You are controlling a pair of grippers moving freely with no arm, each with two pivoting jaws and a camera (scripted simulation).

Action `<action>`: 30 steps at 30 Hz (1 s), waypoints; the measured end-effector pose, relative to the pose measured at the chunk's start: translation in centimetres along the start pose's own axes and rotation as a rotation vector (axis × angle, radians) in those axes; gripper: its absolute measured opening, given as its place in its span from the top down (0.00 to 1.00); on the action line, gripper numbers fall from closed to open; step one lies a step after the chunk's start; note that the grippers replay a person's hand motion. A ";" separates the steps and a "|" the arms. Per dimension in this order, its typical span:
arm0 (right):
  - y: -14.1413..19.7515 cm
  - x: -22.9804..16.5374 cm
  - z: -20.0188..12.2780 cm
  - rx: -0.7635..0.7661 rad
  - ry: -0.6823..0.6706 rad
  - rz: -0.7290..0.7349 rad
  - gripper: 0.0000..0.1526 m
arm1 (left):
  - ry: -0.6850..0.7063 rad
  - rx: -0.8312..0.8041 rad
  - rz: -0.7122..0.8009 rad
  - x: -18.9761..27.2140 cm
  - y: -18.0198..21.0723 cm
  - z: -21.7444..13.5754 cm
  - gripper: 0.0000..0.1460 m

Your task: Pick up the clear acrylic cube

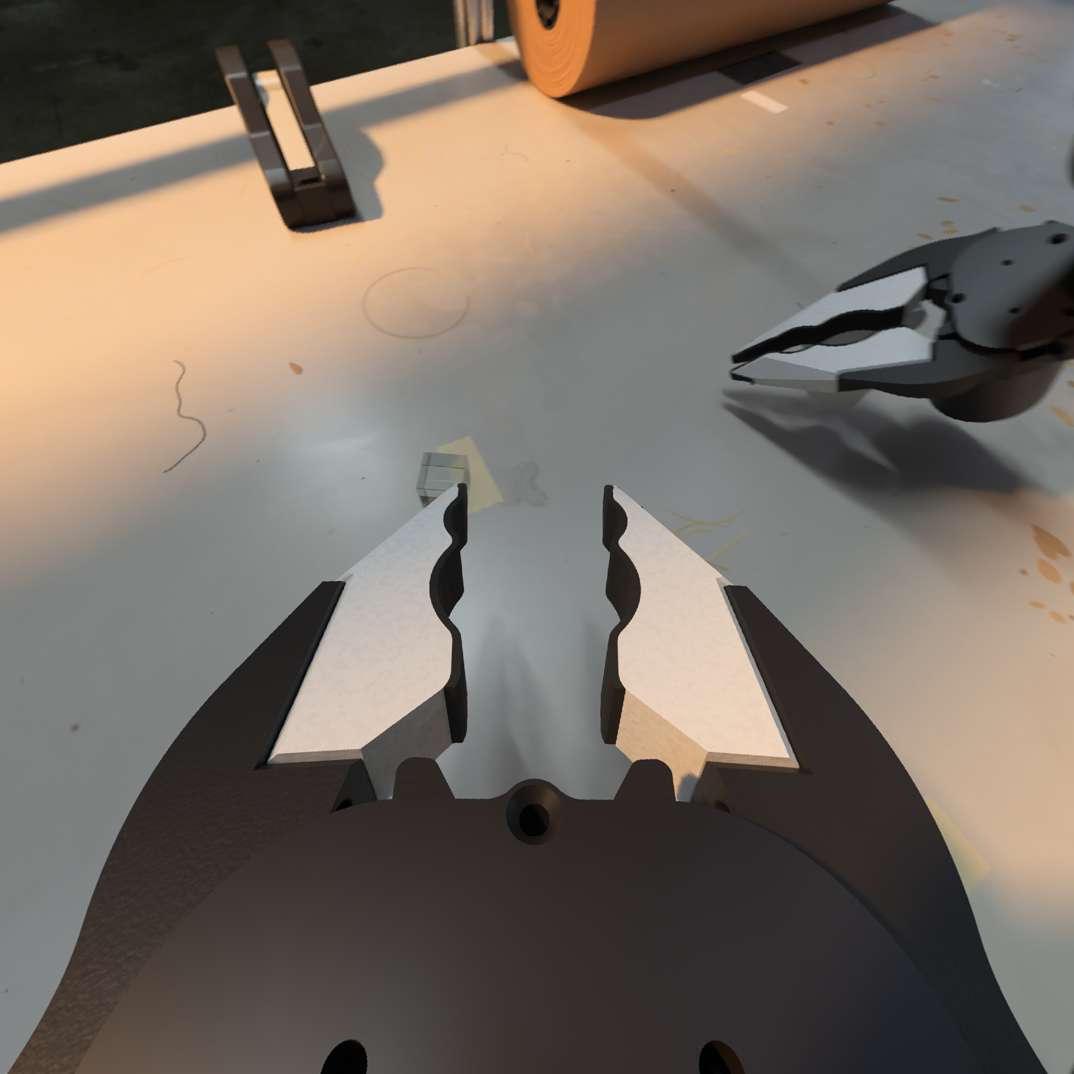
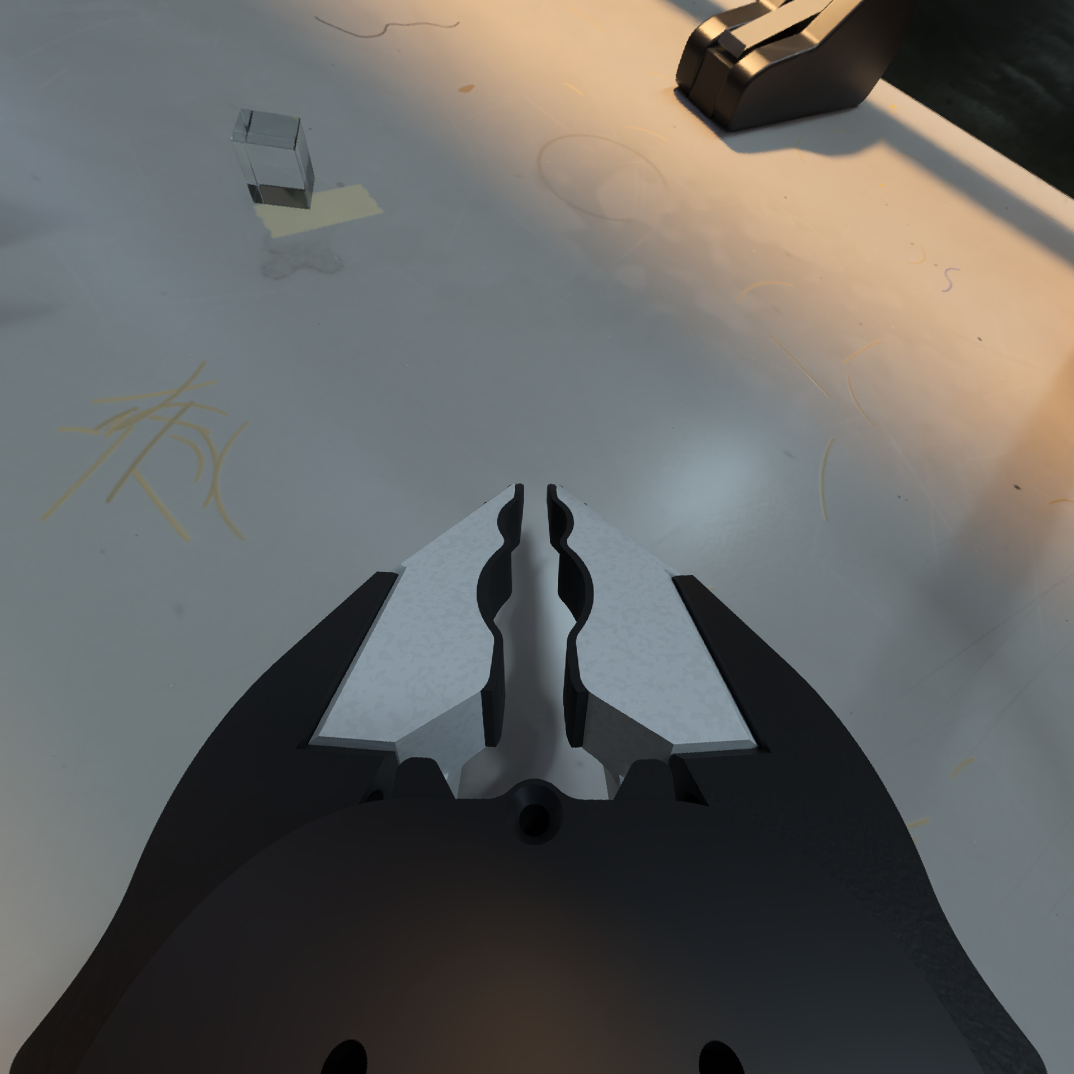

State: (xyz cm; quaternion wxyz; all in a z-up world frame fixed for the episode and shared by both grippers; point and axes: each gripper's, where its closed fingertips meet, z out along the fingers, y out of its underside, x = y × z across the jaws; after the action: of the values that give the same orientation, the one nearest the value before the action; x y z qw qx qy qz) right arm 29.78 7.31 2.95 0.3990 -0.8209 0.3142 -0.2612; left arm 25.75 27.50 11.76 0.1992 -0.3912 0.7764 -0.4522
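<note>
1. One clear acrylic cube [image 2: 273, 160] is standing upright on the table [image 2: 523, 348], its base overlapping a corner of one strip of yellowish tape [image 2: 331, 212]; in the left wrist view the cube [image 1: 443, 473] is showing just beyond the tip of that gripper's left finger, partly hidden behind it.
2. The left gripper [image 1: 534, 494] is hovering with its two fingers spread wide, nothing between them, and the cube is lying outside the gap, off to its left.
3. The right gripper [image 2: 534, 488] is sitting well apart from the cube, its fingers nearly pressed together with only a thin slit showing and nothing pinched; seen from the left wrist view it [image 1: 741, 366] is hanging low over the table.
4. Bare tabletop is lying open all around the cube.
5. One dark tape dispenser [image 1: 290, 139] is resting near the table's far edge, where the surface is dropping off into darkness.
6. One roll of brown paper [image 1: 668, 40] is lying along that same far edge.
</note>
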 end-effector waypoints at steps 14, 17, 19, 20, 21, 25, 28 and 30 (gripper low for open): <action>0.1 0.0 -0.2 0.005 0.018 -0.011 0.95 | 0.053 -0.449 0.071 -3.9 3.6 8.4 0.65; 0.0 0.0 -0.3 0.010 0.019 -0.010 0.95 | 0.068 -0.521 0.086 -3.8 3.9 9.5 0.63; 0.0 0.1 -0.3 0.014 0.019 -0.009 0.95 | 0.055 -0.540 0.087 -4.0 3.9 10.1 0.64; -0.1 0.1 -0.4 0.017 0.020 -0.008 0.95 | 0.049 -0.554 0.087 -4.2 4.0 10.3 0.66; -0.1 0.1 -0.4 0.018 0.021 -0.008 0.95 | 0.037 -0.578 0.085 -4.5 4.4 10.5 0.68; 0.0 0.0 -0.6 0.024 0.019 -0.008 0.95 | 0.016 -0.626 0.072 -5.3 5.5 10.9 0.77; 0.0 0.0 -0.7 0.026 0.017 -0.007 0.95 | -0.018 -0.627 0.103 -5.9 5.6 10.7 0.81; 0.0 0.0 -0.7 0.025 0.017 -0.011 0.95 | -0.034 -0.623 0.113 -6.2 5.5 10.4 0.81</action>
State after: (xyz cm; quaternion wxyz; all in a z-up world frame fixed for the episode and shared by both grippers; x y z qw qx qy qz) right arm 29.26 6.99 3.36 0.4052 -0.8152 0.3098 -0.2744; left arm 34.10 28.31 1.45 0.1077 -0.3971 0.8946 -0.1744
